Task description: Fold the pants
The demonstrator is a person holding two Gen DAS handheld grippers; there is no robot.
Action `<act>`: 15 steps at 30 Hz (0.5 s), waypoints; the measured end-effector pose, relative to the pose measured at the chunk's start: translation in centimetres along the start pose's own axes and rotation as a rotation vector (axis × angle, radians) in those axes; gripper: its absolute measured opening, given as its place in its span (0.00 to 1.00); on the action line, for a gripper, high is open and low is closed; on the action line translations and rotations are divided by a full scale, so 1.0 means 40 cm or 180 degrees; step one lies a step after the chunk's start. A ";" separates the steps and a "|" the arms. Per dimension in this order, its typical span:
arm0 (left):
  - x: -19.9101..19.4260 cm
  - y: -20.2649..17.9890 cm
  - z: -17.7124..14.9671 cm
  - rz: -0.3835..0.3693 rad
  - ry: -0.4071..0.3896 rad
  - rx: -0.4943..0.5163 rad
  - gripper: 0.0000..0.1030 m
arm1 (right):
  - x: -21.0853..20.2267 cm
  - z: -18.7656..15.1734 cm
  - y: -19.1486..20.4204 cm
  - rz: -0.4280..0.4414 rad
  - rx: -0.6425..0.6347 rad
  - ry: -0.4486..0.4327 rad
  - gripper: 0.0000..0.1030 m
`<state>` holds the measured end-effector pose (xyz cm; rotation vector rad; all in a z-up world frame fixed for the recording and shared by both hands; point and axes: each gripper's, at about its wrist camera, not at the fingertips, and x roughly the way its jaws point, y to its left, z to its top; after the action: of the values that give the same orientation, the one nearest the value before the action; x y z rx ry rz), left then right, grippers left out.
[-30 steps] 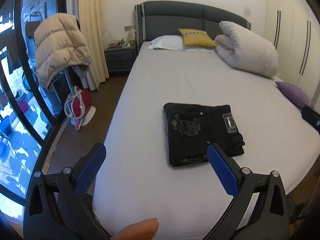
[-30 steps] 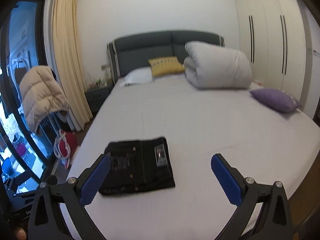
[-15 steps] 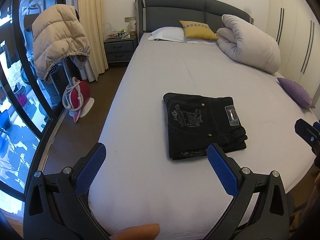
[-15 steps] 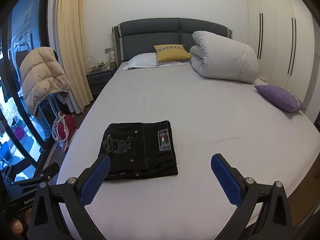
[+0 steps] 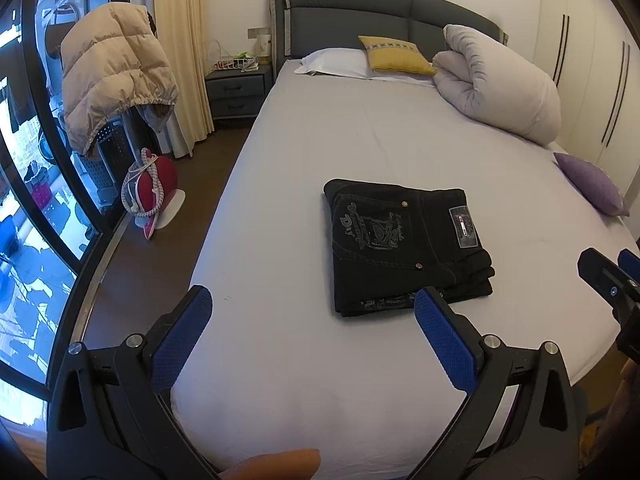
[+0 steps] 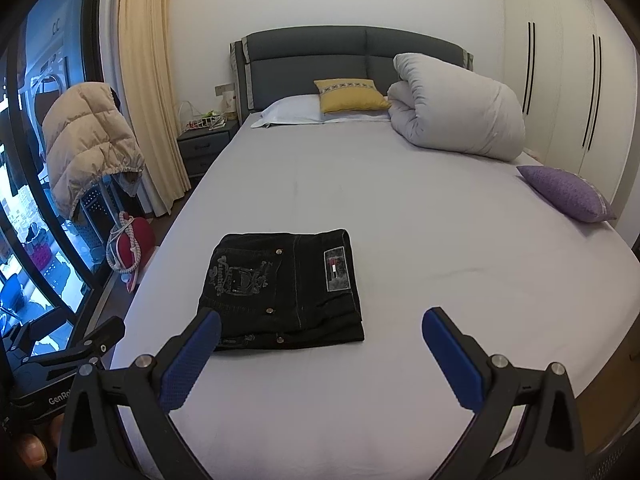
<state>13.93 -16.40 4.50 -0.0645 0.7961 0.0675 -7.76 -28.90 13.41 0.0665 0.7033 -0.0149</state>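
Left wrist view: the left gripper (image 5: 312, 312) is spread wide and holds nothing, its blue pads (image 5: 444, 340) hovering above the near end of the bed (image 5: 304, 152). The pants (image 5: 404, 240), black and folded into a compact stack, lie flat on the sheet at about 1 o'clock from the gripper, the nearest corner just past the right pad. At 3 o'clock the tip of the right gripper (image 5: 612, 276) shows at the frame edge, apart from the pants. A duvet (image 5: 500, 84) sits rolled at 1 o'clock near the headboard.

Right wrist view: the right gripper (image 6: 320, 334) is also spread and empty above the bed's near end. The pants (image 6: 284, 288) lie at 11 o'clock, their near edge just beyond the left pad (image 6: 188, 364). The left gripper (image 6: 80, 344) shows at 9 o'clock, off the bed's edge. A purple cushion (image 6: 564, 192) rests at 2 o'clock.
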 end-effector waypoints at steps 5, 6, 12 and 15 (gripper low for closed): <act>0.002 0.006 0.001 -0.0004 0.0014 0.0006 1.00 | 0.009 -0.002 0.004 0.0006 0.0003 0.0034 1.00; 0.002 0.007 0.001 -0.0006 0.0015 0.0005 1.00 | 0.010 -0.003 0.004 0.0006 0.0004 0.0039 1.00; 0.002 0.008 0.001 -0.0005 0.0017 0.0007 1.00 | 0.017 -0.009 0.005 0.0003 0.0008 0.0061 1.00; 0.003 0.009 0.000 -0.0007 0.0024 0.0005 1.00 | 0.017 -0.011 0.005 0.0003 0.0008 0.0065 1.00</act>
<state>14.00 -16.02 4.41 -0.0640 0.8035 0.0646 -7.50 -28.66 12.64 0.0695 0.7237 -0.0142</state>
